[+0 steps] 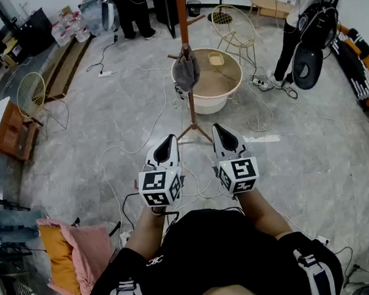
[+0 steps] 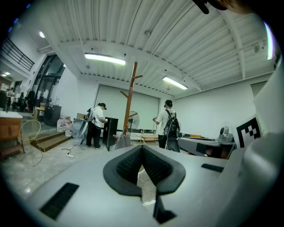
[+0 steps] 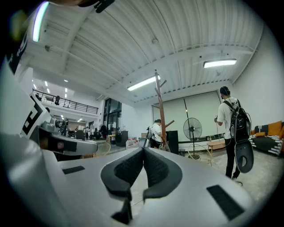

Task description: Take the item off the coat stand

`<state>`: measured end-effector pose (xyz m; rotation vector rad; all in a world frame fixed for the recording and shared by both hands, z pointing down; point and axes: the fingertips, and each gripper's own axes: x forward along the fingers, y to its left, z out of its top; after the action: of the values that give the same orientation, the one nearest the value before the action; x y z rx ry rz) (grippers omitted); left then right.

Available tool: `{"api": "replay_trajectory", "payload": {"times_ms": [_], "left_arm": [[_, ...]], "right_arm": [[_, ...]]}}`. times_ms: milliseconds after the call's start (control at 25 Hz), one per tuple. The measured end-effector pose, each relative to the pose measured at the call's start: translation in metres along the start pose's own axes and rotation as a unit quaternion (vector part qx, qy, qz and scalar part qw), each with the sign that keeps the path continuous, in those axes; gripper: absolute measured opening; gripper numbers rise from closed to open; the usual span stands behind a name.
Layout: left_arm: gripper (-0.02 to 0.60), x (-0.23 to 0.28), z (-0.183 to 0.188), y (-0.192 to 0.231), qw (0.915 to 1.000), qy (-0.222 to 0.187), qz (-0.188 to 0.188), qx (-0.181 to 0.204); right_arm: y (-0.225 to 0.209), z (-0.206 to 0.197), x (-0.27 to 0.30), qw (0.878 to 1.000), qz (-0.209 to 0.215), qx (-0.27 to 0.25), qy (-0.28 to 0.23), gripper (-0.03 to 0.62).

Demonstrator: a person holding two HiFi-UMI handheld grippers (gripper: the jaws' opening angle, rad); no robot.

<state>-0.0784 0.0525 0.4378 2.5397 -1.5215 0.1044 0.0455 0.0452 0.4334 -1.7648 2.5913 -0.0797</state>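
Note:
The wooden coat stand (image 1: 183, 24) rises from the floor ahead of me, its tripod feet just beyond my grippers. A grey cloth item (image 1: 186, 72) hangs from one of its pegs at mid height. My left gripper (image 1: 169, 138) and right gripper (image 1: 217, 128) are held side by side near my body, both pointing at the stand and well short of it. Each is shut with nothing between its jaws. The left gripper view shows the stand (image 2: 130, 99) and the grey item (image 2: 123, 141) beyond the shut left gripper (image 2: 142, 147). The right gripper view has the stand (image 3: 160, 111) past the right gripper (image 3: 143, 150).
A round beige tub (image 1: 224, 86) stands right behind the stand. Wire chairs (image 1: 232, 23) (image 1: 32, 95) sit at back right and left. Cables trail over the floor (image 1: 134, 116). Two people (image 1: 133, 9) (image 1: 303, 11) work at the back. A pink cloth (image 1: 81, 254) lies at my left.

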Motion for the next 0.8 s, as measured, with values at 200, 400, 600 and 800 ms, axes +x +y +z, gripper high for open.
{"api": "replay_trajectory", "payload": {"times_ms": [200,400,600,800], "left_arm": [[0.017,-0.018,-0.005,0.001,1.0,0.002,-0.004,-0.001],[0.017,-0.037,0.001,0.007,1.0,-0.002,-0.006,-0.003],[0.017,-0.061,-0.006,0.015,0.9999,-0.002,-0.014,-0.007],[0.017,-0.079,-0.012,0.025,0.9998,0.006,-0.016,-0.007]], "right_arm": [[0.013,0.0,-0.01,1.0,-0.008,0.004,-0.005,0.015],[0.032,0.007,-0.016,1.0,-0.008,0.007,-0.005,0.015],[0.054,0.003,-0.027,1.0,-0.017,0.005,-0.002,0.015],[0.07,-0.002,-0.033,1.0,-0.025,0.011,0.005,0.015]]}}
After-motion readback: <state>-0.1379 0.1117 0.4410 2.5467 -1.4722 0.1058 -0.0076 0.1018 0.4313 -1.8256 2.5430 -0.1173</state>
